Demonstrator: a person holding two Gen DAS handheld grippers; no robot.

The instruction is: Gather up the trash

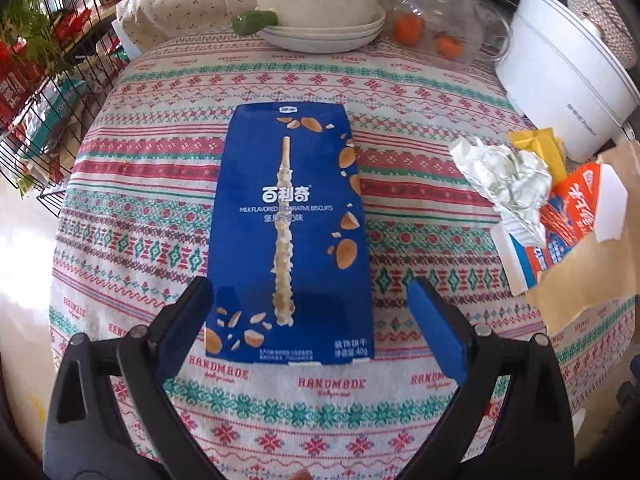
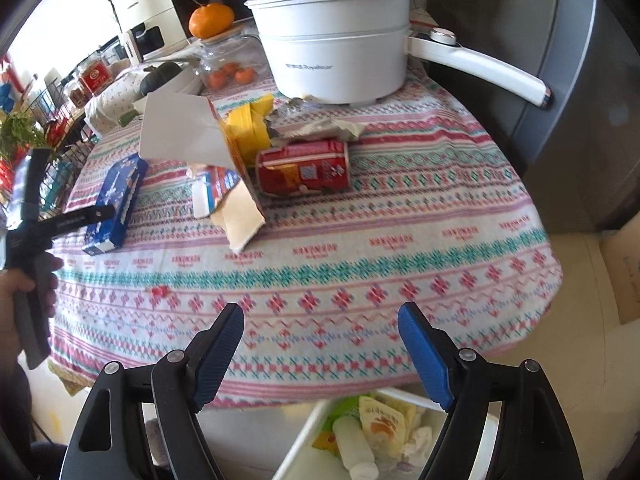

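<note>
A blue biscuit box [image 1: 288, 224] lies flat on the patterned tablecloth [image 1: 400, 128]. My left gripper [image 1: 310, 292] is open and straddles the box's near end; there is a gap at the right finger. To the right lie crumpled foil [image 1: 504, 176], a torn orange and blue carton [image 1: 576, 216] and a yellow wrapper [image 1: 540, 144]. My right gripper [image 2: 320, 312] is open and empty above the table's front edge. Beyond it lie a crushed red can [image 2: 304, 168], the torn carton [image 2: 224, 168] and the blue box [image 2: 116, 200]. Below the edge stands a white bin [image 2: 304, 432] holding trash.
A white pot [image 2: 336, 52] with a long handle [image 2: 480, 64] stands at the back right. A bowl with a dark squash [image 1: 320, 4], a glass jar of oranges [image 1: 432, 28] and a wire rack [image 1: 48, 100] line the back and left. A hand [image 2: 24, 284] holds the left gripper's handle.
</note>
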